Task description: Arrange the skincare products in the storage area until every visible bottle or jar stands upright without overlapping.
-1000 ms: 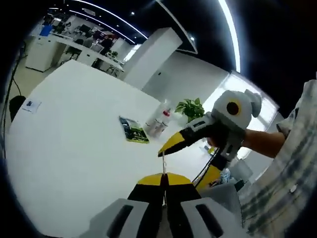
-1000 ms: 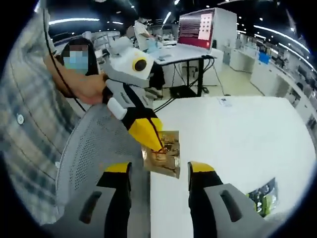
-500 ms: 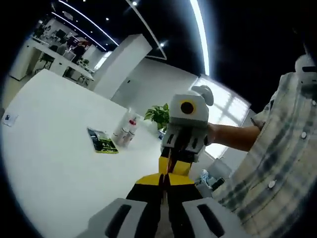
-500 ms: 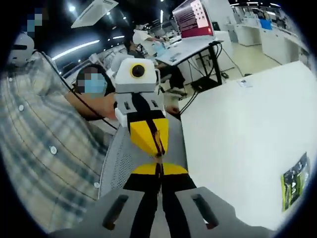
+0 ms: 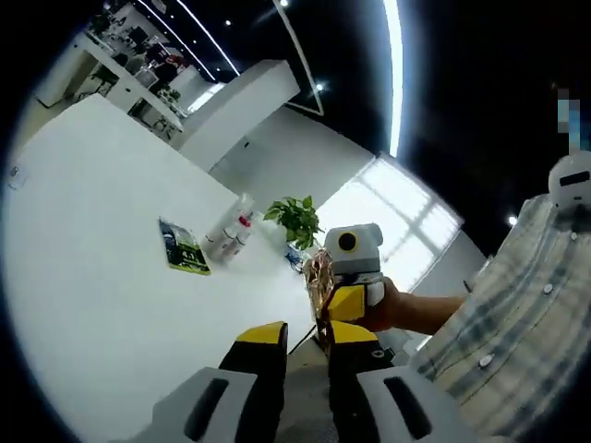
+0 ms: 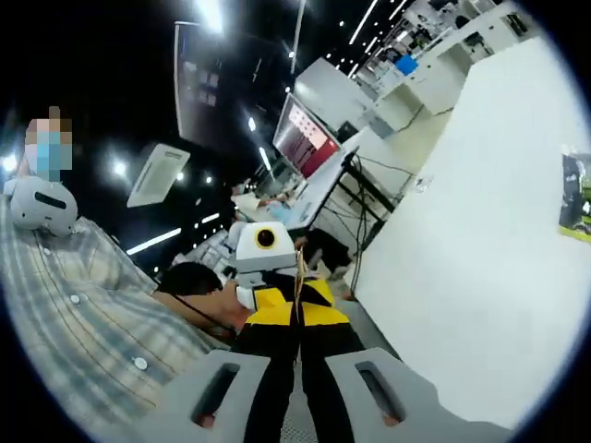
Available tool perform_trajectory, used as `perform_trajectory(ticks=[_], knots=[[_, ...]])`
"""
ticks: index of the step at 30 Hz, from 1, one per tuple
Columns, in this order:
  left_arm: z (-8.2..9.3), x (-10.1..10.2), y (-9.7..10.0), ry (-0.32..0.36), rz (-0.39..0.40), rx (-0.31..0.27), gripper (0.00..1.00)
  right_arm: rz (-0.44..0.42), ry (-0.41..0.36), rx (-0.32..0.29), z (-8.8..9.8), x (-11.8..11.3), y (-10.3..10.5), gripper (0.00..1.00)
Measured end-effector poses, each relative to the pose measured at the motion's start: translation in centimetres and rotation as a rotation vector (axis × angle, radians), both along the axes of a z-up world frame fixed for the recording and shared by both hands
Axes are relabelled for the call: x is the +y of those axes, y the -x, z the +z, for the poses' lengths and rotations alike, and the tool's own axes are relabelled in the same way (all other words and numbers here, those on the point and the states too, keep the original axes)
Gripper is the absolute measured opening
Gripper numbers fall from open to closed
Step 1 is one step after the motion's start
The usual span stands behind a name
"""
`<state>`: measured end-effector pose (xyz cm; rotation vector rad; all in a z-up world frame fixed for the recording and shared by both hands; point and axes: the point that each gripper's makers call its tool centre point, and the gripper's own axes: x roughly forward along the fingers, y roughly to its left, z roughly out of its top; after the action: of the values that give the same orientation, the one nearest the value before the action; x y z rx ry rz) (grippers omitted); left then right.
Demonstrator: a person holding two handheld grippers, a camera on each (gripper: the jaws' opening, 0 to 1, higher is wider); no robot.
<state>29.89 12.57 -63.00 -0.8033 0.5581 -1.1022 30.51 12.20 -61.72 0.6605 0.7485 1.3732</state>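
In the left gripper view, the left gripper (image 5: pixel 297 334) rose from the bottom with its yellow-tipped jaws a narrow gap apart and nothing between them. Just beyond it the right gripper (image 5: pixel 343 297) came in from the right, held in a person's hand (image 5: pixel 392 306), and gripped a crinkled gold sachet (image 5: pixel 319 277) that stood up above its jaws. A plaid sleeve (image 5: pixel 508 323) took up the right side. The white desk (image 5: pixel 102 249) spread across the left. Well away on it lay a flat green packet (image 5: pixel 183 248), and just beyond that a small cluster of clear bottles (image 5: pixel 229 229) stood upright, one with a red cap. A potted plant (image 5: pixel 295 220) stood behind them near a bright window.

In the right gripper view, the right gripper (image 6: pixel 297 314) had its jaws pressed together on the thin edge of the gold sachet (image 6: pixel 300 272), seen edge-on. The left gripper (image 6: pixel 266 277) faced it, very close behind. Plaid fabric (image 6: pixel 83 314) covered the left side. The desk (image 6: pixel 462 231) ran up the right, with the green packet (image 6: pixel 577 196) at its far edge. Behind were desks and a red-lit screen (image 6: pixel 309 137).
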Motion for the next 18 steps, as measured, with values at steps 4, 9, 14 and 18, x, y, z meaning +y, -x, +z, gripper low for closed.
perform_trajectory(ticks=[4, 9, 14, 18], knots=[[0.3, 0.1, 0.1, 0.042, -0.017, 0.031, 0.02, -0.063, -0.066, 0.035, -0.4, -0.1, -0.3, 0.00], [-0.1, -0.2, -0.2, 0.023, -0.004, 0.060, 0.00, -0.107, -0.092, 0.044, -0.8, -0.2, -0.5, 0.02], [-0.2, -0.1, -0.2, 0.029, -0.001, 0.086, 0.00, -0.141, -0.173, 0.067, -0.2, -1.9, -2.2, 0.03], [-0.3, -0.6, -0.2, 0.043, -0.017, 0.100, 0.01, -0.122, -0.180, 0.043, -0.3, -2.2, -2.1, 0.00]])
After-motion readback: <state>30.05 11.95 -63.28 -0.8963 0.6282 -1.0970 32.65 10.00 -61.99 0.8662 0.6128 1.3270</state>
